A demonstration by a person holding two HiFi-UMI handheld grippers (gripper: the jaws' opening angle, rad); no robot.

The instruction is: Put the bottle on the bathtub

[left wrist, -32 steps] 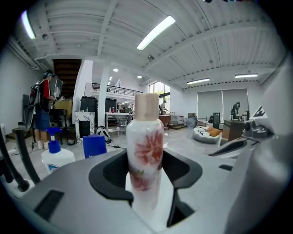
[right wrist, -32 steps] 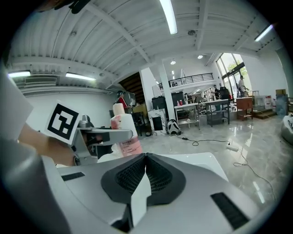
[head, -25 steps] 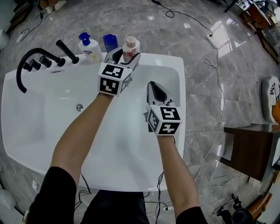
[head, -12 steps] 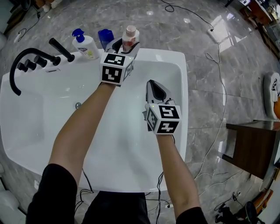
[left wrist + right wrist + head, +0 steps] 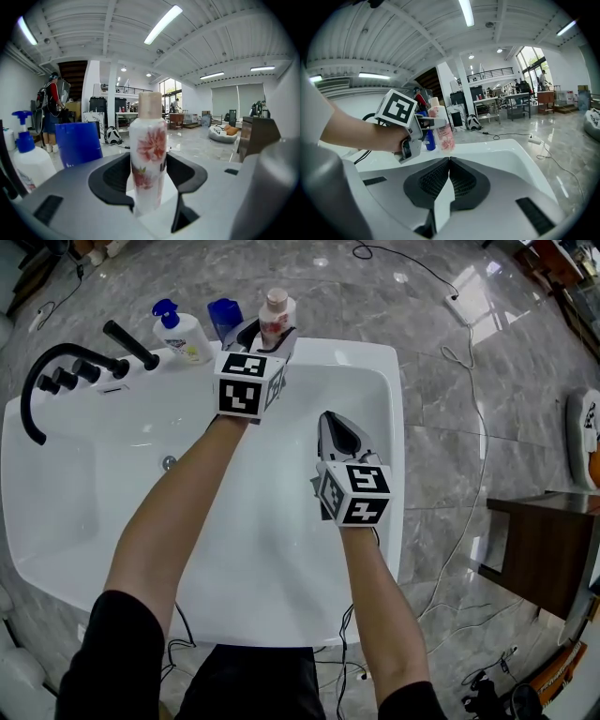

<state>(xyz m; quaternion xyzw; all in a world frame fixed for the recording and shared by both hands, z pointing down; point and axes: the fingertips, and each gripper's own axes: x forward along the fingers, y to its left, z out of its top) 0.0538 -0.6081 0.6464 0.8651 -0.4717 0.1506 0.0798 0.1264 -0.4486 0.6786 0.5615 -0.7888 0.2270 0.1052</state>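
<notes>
Head view: the left gripper (image 5: 262,334) reaches to the far rim of the white bathtub (image 5: 375,381). Its jaws are closed on the bottle (image 5: 277,313) — white, with a red flower print and a pale cap, upright over the rim. Just to the left stand a blue cup (image 5: 225,319) and a pump bottle (image 5: 181,332), with the black faucet (image 5: 47,381) further left. The right gripper (image 5: 339,432) hovers over the basin, well apart from the bottle.

Left gripper view: the bottle (image 5: 149,140) stands upright between the jaws, both pressed against its lower half, with its neck and cap rising above them. White rim shows under its foot, but whether they touch cannot be told.

Right gripper view: the right gripper's (image 5: 449,159) jaws are together with nothing between them — the bottle (image 5: 444,133) sits ahead and to the left, in the left gripper (image 5: 436,123).
</notes>
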